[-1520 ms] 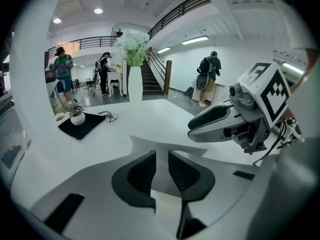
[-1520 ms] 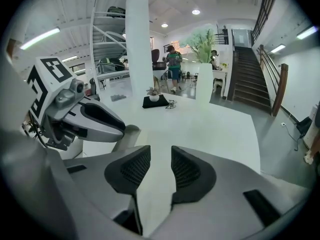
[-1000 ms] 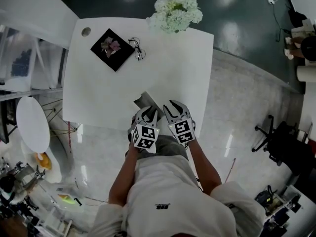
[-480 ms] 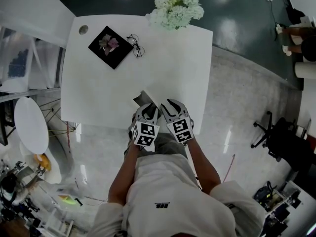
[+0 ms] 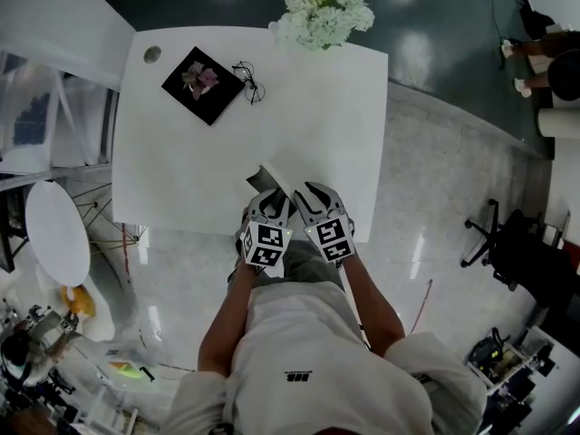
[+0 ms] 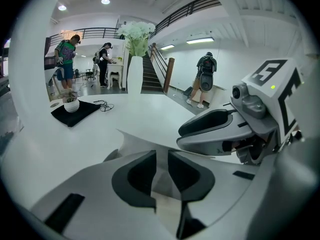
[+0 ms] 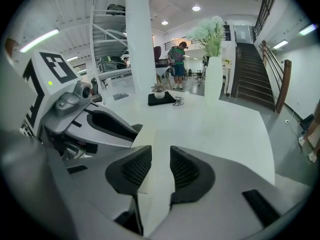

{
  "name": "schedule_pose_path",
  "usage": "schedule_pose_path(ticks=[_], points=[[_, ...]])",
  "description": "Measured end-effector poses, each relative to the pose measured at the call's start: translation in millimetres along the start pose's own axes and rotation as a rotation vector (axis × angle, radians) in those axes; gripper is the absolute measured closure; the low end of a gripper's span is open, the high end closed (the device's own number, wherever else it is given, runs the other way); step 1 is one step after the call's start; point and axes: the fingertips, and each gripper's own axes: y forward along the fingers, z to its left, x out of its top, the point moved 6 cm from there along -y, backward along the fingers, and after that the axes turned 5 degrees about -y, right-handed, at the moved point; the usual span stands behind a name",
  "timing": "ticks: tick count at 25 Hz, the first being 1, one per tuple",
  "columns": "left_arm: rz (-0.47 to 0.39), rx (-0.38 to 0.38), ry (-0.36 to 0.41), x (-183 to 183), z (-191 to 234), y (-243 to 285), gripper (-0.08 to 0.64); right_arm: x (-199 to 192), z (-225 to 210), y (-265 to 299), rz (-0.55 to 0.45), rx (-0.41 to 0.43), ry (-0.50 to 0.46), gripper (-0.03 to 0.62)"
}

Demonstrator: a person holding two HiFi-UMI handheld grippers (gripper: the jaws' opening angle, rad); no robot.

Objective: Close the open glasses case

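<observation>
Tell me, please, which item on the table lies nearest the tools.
The open glasses case at the near edge; the glasses, black mat and flowers sit far across.

White sq. table (image 5: 181, 170) on glossy pale floor (image 5: 435, 188); darker floor (image 5: 453, 34) beyond. Black office chair (image 5: 485, 238) at rt. Staircase (image 7: 252, 84) w/ handrail, white column (image 7: 140, 39), mezzanine railing (image 6: 190, 6) above, recessed ceiling lights (image 6: 105, 1) lit.
</observation>
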Motion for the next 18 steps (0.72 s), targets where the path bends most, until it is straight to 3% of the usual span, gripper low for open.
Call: schedule_pose_path(ticks=[18], points=[[0.03, -0.005, 0.001, -20.4, 7.7, -15.6, 0.474, 1.1, 23.9, -1.5, -0.003, 0.021, 0.0, 0.477]])
